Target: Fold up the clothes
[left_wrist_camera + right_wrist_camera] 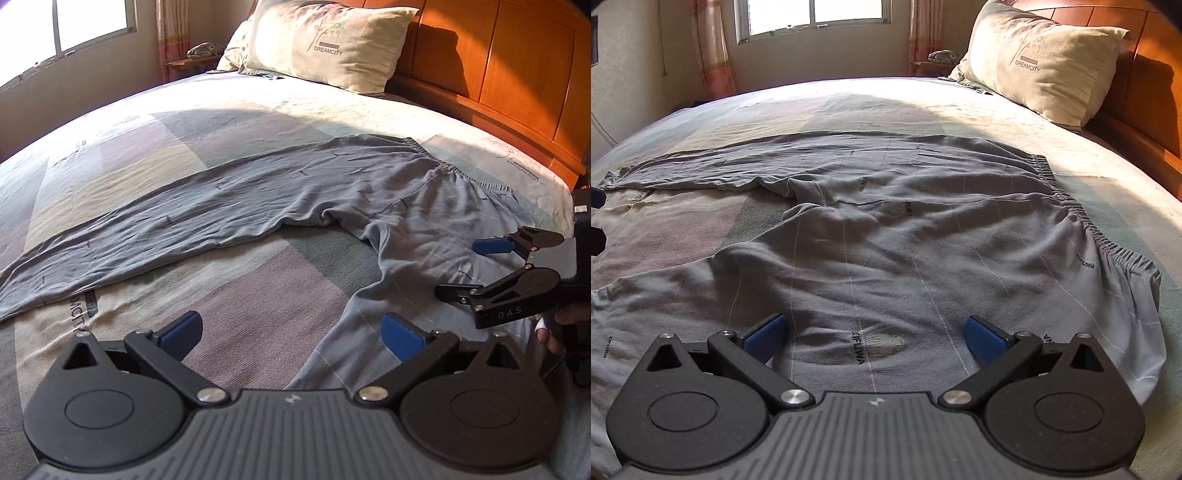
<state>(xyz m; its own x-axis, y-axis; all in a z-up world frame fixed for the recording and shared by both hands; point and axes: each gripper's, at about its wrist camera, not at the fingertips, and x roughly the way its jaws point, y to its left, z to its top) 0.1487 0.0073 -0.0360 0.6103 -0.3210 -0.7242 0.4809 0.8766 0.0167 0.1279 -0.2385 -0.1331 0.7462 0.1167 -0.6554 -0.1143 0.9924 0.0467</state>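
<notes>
— Trousers (886, 236), grey, spread flat across the bed (258, 122). Waistband (1082, 221) toward the headboard end on the right, legs running off to the left. Long axis lying crosswise to both claws, roughly left to right.

— And the legs?

— Parted in a V. Far leg (177, 218) stretched straight toward the left edge; near leg (369, 332) bent back toward the near side of the bed. Crotch puckered between them, cloth creased all over.

— Nearer claw?

— Right claw (875, 332), by some way: hovering directly over the seat and upper near leg, cloth just beyond its blue pads (764, 332). Spread wide, nothing pinched. Seen from the left view too, off to the right, over the near leg below the waistband, again gaping.

— Left claw?

— Left claw (291, 332) also spread wide and empty. Mostly bare bedspread ahead of it, between the two legs; only its right pad (400, 336) over the edge of the near leg. Far leg well apart from it, across the gap.

— So the likely step?

— Probably laying one leg over the other, judging by the V. Would call for a pinch at each end along the same long edge: right near the waistband, left down the leg.

— Surface and room?

— Soft patchwork bedspread, wrinkled, likely to drag with the cloth. Pillow (1041, 62) at the far right against an orange wooden headboard (498, 74). Window (816, 14) on the far wall, strong sun across the far part of the bed.
</notes>
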